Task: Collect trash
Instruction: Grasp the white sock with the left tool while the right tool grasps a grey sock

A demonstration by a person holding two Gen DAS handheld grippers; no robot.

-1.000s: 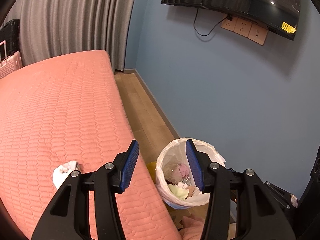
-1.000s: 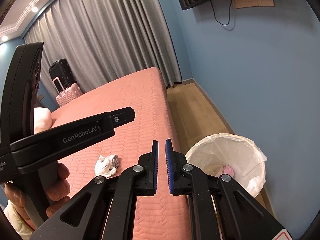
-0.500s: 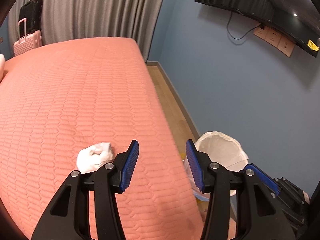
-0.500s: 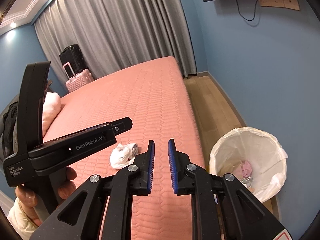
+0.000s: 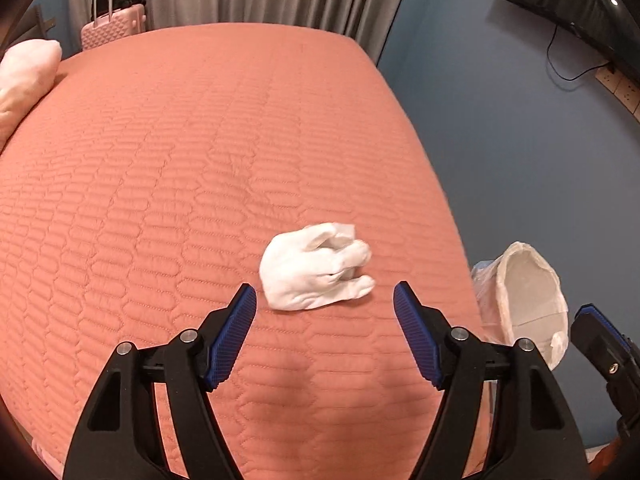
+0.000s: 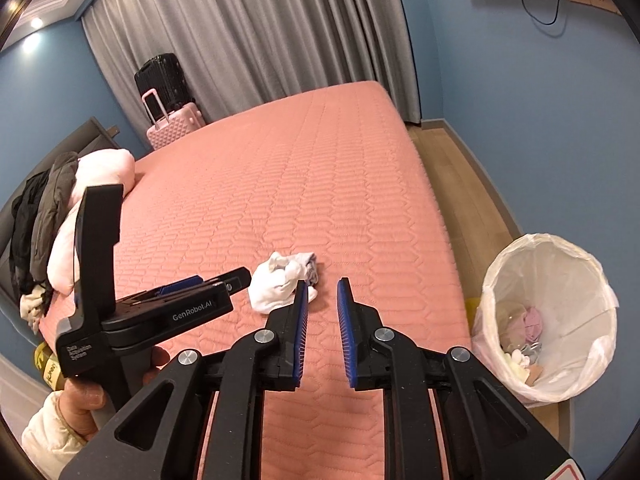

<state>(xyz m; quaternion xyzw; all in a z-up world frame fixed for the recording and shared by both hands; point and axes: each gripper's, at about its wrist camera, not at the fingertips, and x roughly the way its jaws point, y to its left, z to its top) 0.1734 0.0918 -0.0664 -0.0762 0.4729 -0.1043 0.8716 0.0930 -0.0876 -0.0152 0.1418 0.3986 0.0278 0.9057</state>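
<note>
A crumpled white tissue (image 5: pixel 316 266) lies on the salmon quilted bed (image 5: pixel 200 160), near its right edge. My left gripper (image 5: pixel 323 292) hovers just short of the tissue. Its jaws are opening wide, with nothing between them. In the right wrist view the same tissue (image 6: pixel 276 284) lies ahead and left of my right gripper (image 6: pixel 322 284). That gripper's jaws are opening slightly and hold nothing. The left gripper (image 6: pixel 224 284) reaches toward the tissue from the left. A white-lined trash bin (image 6: pixel 552 312) stands on the floor beside the bed, with several scraps inside.
A pink pillow (image 6: pixel 104 176) and dark clothes (image 6: pixel 36 216) lie at the bed's head. A pink suitcase (image 6: pixel 176 124) and a black one stand by the grey curtains. The blue wall (image 6: pixel 540 120) runs close along the wooden floor strip (image 6: pixel 460 184). A hand (image 6: pixel 80 396) grips the left tool.
Both views swung from the bin toward the bed. The left gripper came down close to the tissue and its jaws widened. The right jaws parted a little.
</note>
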